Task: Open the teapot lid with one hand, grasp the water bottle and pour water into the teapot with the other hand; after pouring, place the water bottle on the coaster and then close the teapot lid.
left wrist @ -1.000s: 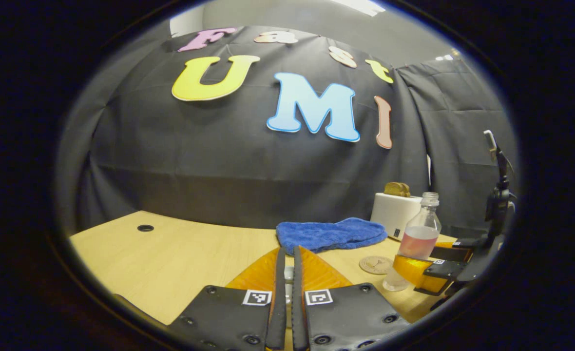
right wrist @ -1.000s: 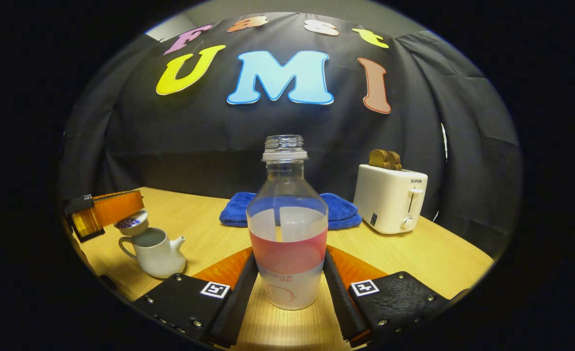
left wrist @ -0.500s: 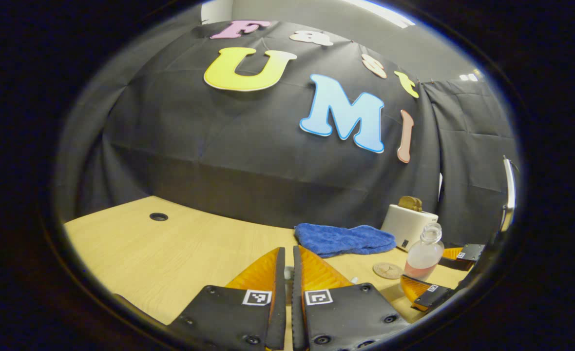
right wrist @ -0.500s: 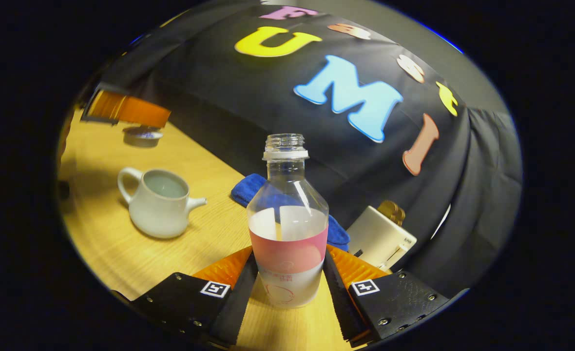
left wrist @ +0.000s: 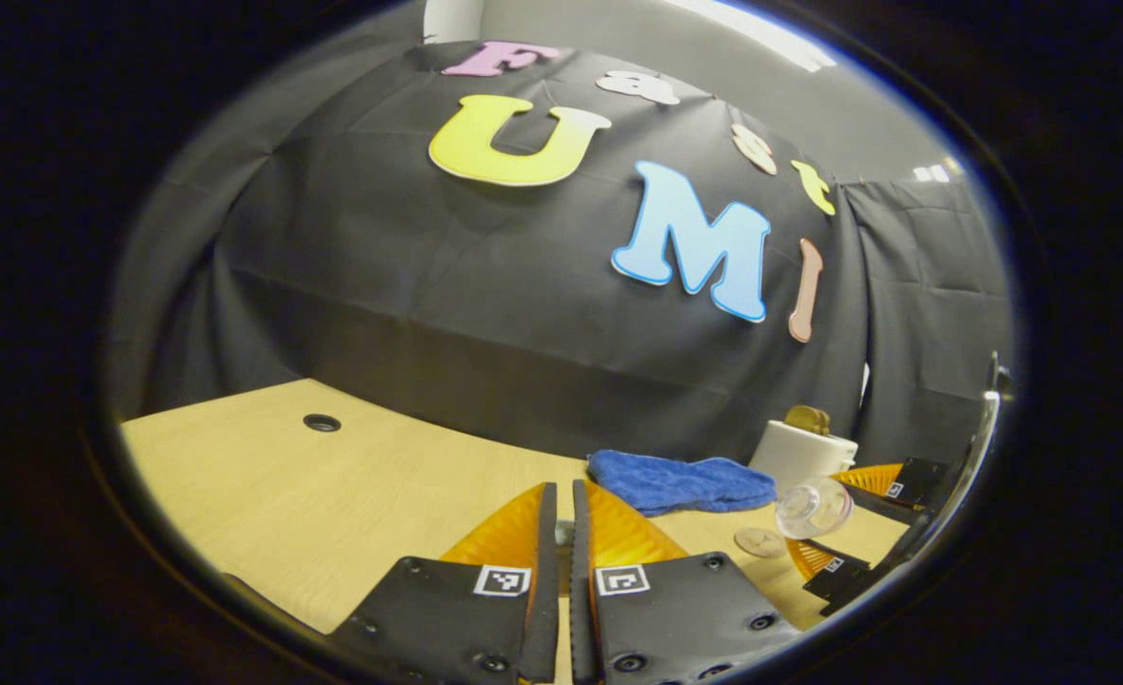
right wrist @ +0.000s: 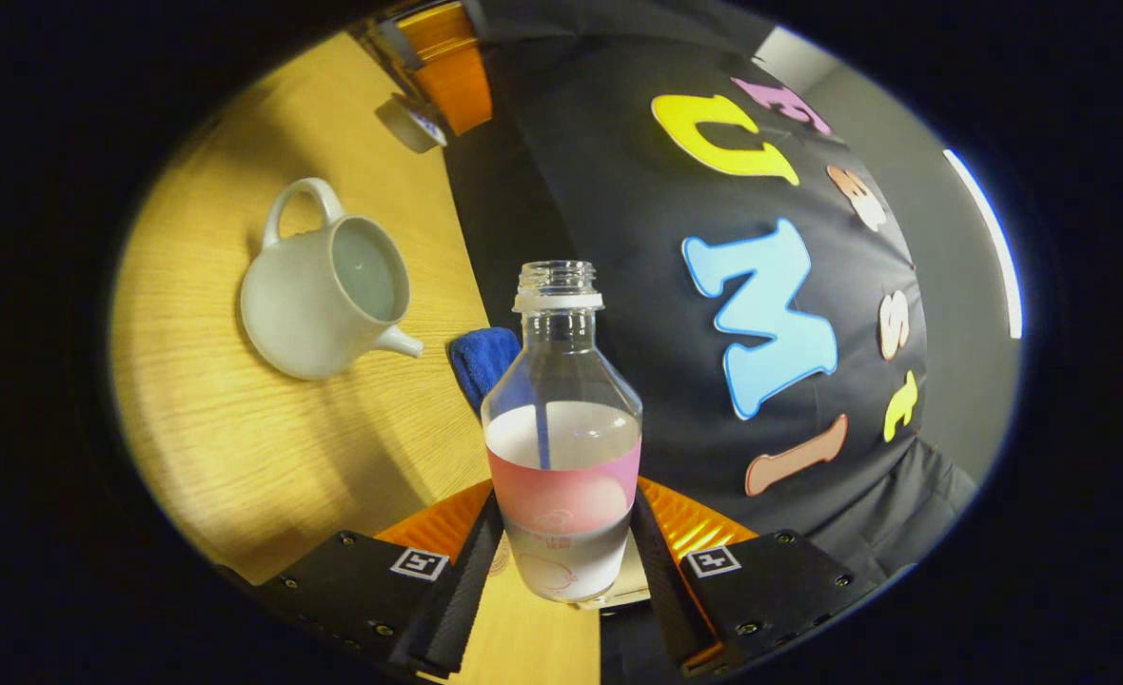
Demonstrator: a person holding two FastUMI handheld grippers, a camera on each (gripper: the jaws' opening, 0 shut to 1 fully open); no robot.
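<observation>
My right gripper [right wrist: 561, 514] is shut on the clear water bottle [right wrist: 561, 447], which has a pink label, no cap and is about half full. The bottle is rolled steeply toward the white teapot [right wrist: 324, 295], which stands open on the table with liquid inside. No water leaves the bottle's mouth. My left gripper [left wrist: 562, 495] is shut on the teapot lid [right wrist: 411, 122], held up beyond the pot. In the left gripper view the tilted bottle [left wrist: 814, 507] hangs at the right above the round coaster [left wrist: 761, 542].
A blue cloth [left wrist: 680, 480] lies by the back wall, with a white toaster [left wrist: 804, 452] holding bread to its right. The wooden table [left wrist: 333, 504] has a cable hole [left wrist: 322, 422] at the far left.
The right gripper has rolled further over with the bottle, tipping it toward the teapot. The left gripper keeps the lid and has shifted only slightly.
</observation>
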